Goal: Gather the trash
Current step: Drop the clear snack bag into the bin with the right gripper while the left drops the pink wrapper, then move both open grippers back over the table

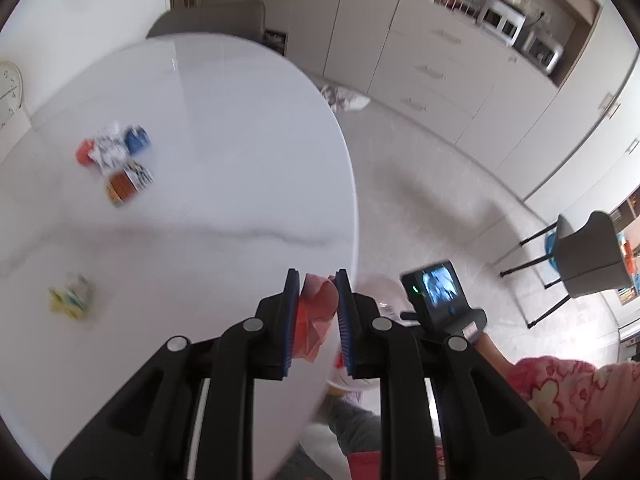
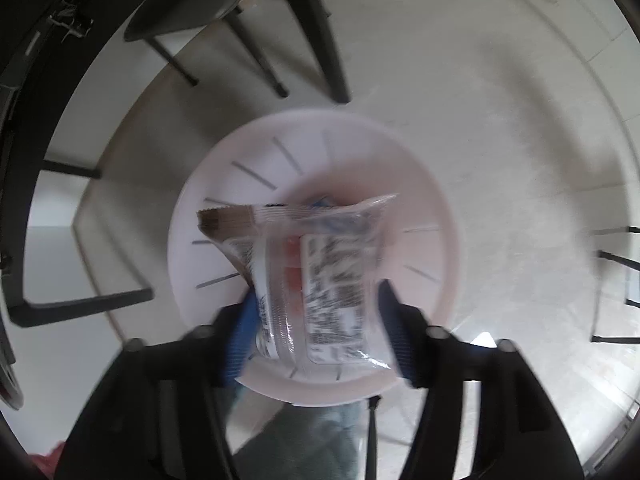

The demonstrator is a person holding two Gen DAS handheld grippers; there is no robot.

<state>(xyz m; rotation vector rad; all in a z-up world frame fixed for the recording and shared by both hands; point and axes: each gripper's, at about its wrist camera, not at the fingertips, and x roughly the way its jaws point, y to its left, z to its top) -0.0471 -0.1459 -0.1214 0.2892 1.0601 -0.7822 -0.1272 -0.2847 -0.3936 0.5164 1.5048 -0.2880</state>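
Your right tongs (image 2: 316, 320) point straight down over the white bin (image 2: 224, 184), and their blue pads stand spread with the clear snack wrapper (image 2: 320, 276) between them. The picture is blurred, so whether the pads are touching the film cannot be told, but the right pad looks clear of it. The wrapper's long axis runs away from the tongs toward the bin's middle, brown crimped end farthest out, and the whole packet lies within the bin's rim. That is the relation that matters: the mouth is directly below, so the wrapper should fall in with no sideways shift.

Your left tongs (image 1: 318, 312) are pinching a crumpled red scrap (image 1: 314, 320) at the near edge of the white surface (image 1: 224, 128). The bin lies just past that edge, below and to the right of the left tongs, where your right hand's tool shows. Left on the surface, well apart from you: a yellow crumple (image 1: 72, 296) and a cluster of coloured packets (image 1: 116, 160).
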